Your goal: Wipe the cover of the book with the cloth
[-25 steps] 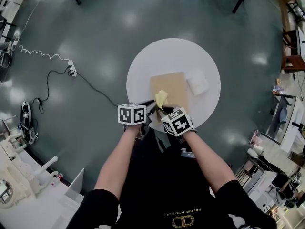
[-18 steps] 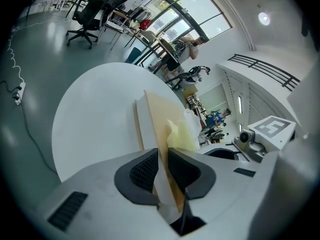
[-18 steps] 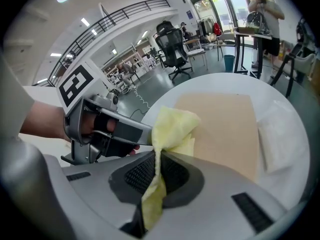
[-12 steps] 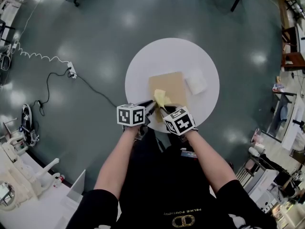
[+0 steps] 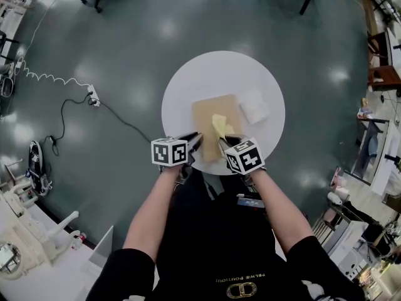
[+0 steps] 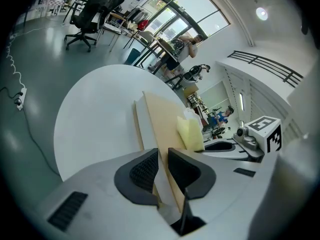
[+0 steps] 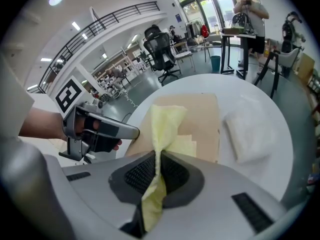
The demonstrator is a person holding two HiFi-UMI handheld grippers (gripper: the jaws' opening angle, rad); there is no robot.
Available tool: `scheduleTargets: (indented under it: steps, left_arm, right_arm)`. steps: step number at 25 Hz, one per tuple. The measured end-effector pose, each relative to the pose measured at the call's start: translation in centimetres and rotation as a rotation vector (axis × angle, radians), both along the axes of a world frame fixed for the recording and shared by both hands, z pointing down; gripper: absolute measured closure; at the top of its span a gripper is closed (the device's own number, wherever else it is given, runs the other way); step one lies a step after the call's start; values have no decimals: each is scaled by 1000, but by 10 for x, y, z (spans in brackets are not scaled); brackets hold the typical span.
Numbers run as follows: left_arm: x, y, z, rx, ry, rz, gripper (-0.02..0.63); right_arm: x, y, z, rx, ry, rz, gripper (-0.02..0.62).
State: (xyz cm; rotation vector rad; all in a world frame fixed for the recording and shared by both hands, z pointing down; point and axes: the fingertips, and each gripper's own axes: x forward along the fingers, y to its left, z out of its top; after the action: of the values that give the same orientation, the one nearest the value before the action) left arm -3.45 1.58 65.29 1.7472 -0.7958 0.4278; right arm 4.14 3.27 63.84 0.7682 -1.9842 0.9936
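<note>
The left gripper point(image 6: 162, 171) is pinching the near edge of the book point(image 6: 159, 115), its jaws narrowed onto the tan cover, probably pinning it to the round white table point(image 5: 188, 83) so it does not slide under the wiping. The right gripper point(image 7: 157, 173), just to its right, is clamping the yellow cloth point(image 7: 165, 121), whose free end is trailing forward onto the cover ahead of its jaws. A folded white cloth point(image 7: 250, 131) is lying farther ahead and right of that gripper, beside the book.

A round white table point(image 5: 188, 86) bears a tan book point(image 5: 207, 113) and, just beside it, a white cloth point(image 5: 254, 110).
</note>
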Motion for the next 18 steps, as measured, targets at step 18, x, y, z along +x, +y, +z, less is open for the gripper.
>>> scheduleTargets:
  steps: [18]
  left_arm:
    - [1,-1,-3,1,-10,-1,541]
  right_arm:
    - [65,-9,2,1,39,164,517]
